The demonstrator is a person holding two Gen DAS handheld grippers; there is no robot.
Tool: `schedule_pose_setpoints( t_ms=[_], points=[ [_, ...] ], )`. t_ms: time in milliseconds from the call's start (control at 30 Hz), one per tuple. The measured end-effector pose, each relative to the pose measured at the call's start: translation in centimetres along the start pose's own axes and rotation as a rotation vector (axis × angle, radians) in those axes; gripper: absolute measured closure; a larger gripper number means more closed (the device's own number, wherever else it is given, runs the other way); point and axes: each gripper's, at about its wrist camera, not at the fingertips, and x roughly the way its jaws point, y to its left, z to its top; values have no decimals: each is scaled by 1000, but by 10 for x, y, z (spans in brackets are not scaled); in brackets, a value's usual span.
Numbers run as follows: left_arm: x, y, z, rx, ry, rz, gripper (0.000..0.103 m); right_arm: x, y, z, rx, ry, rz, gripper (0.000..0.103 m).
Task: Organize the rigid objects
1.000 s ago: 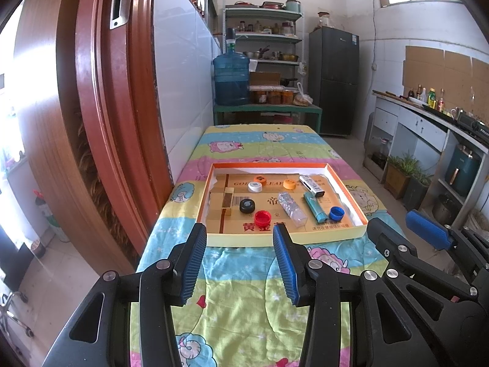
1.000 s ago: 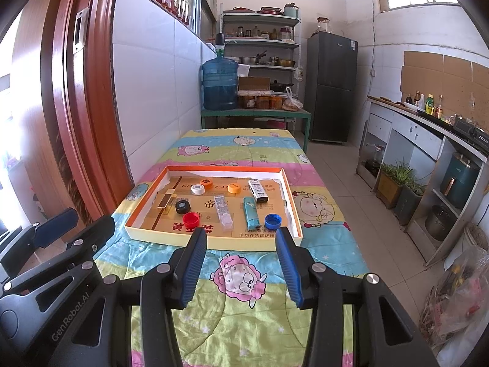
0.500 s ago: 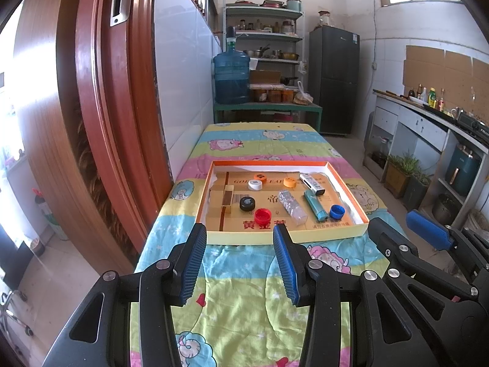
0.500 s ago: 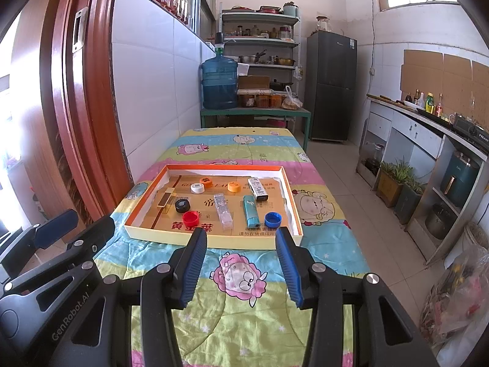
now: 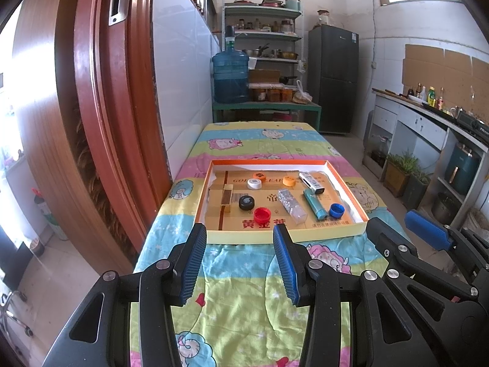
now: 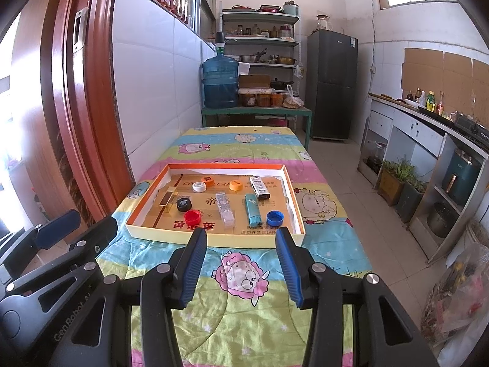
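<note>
We hold the left gripper [image 5: 237, 263] over the near end of the quilted table, its blue-padded jaws spread apart with nothing between them. The right gripper [image 6: 241, 264] hangs just beside it on the right, equally spread and empty.

All the task's pieces lie ahead of both grippers, inside the shallow orange-rimmed cardboard tray [image 6: 214, 238] on the pastel cartoon-print quilt [image 6: 244, 305].

Going left to right in the tray:
- a small gold-and-brown box [image 6: 167, 199], long axis running near to far
- a black round cap [image 6: 184, 205], and just near-right of it a red bottle cap [image 6: 192, 217]
- farther back, a white cap [image 6: 199, 187] and an orange cap [image 6: 207, 180] close together
- a clear plastic rectangular case [image 6: 225, 212] at the middle, lying near to far with a slight lean
- another orange cap [image 6: 235, 185] behind it
- a teal lighter [image 6: 252, 210] lying near to far
- a white-and-black rectangular device [image 6: 259, 187] at far right
- a blue bottle cap [image 6: 274, 218] at near right

By our judgement the left gripper is nearer the box and the black and red caps; the right is nearer the lighter and blue cap. The long pieces point away from us, so jaws would close across their width. The pieces lie loose, unsorted by kind; this fits sorting either under way or ahead.
</note>
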Motion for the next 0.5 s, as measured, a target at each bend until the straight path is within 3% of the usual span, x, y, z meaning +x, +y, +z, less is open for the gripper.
schedule_pose_setpoints(
  t_ms=[500],
  points=[
    [0, -4, -3, 12, 6, 7, 56, -1, -1, 2, 11, -2, 0, 56]
  ],
)
